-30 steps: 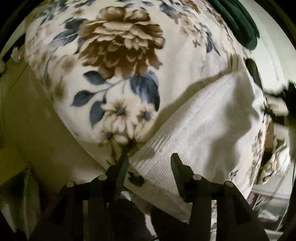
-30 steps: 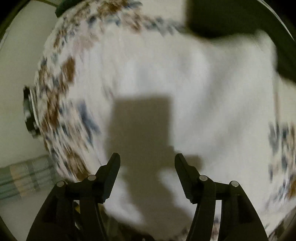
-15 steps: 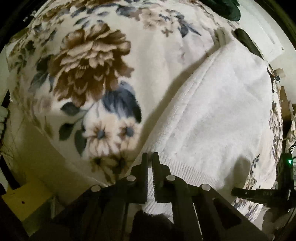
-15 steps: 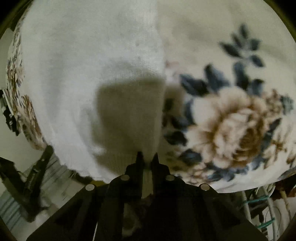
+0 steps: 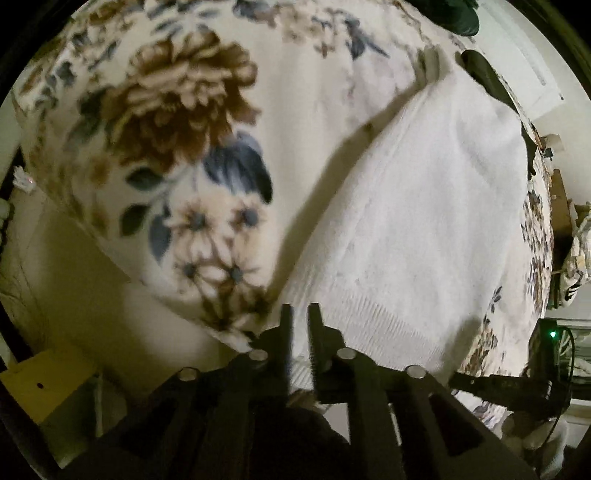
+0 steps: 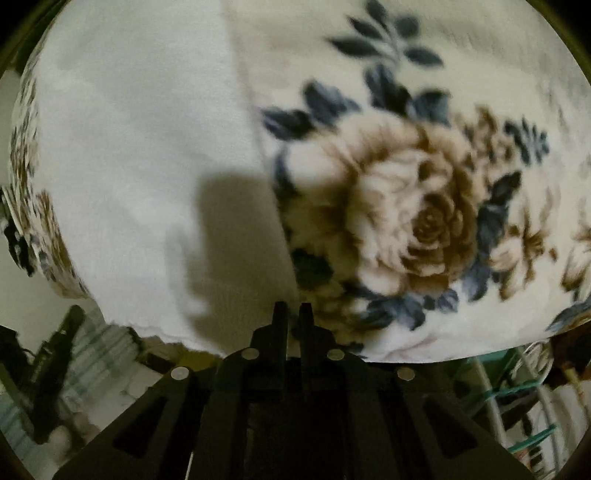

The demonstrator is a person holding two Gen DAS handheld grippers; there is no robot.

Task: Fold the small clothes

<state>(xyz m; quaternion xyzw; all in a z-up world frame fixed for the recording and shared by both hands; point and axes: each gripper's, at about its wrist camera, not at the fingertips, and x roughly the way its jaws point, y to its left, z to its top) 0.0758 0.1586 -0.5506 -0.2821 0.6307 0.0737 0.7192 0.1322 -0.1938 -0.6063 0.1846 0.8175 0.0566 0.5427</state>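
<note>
A white knit garment (image 5: 417, 229) lies flat on a floral blanket (image 5: 177, 110). My left gripper (image 5: 300, 314) is shut on the garment's near left hem corner, at the ribbed band. In the right wrist view the garment (image 6: 140, 166) fills the left half. My right gripper (image 6: 291, 312) is shut on its near right hem corner, by the blanket's edge (image 6: 406, 221). The right gripper also shows at the lower right of the left wrist view (image 5: 513, 387).
A dark green cloth (image 5: 458, 14) lies at the blanket's far edge. A yellow box (image 5: 44, 384) sits low on the left below the bed. Wire racks and cables (image 6: 524, 406) stand to the lower right below the bed edge.
Both grippers closed from open onto the garment's near hem corners within the last second. Since half a second ago they stay shut and the views have shifted slightly.
</note>
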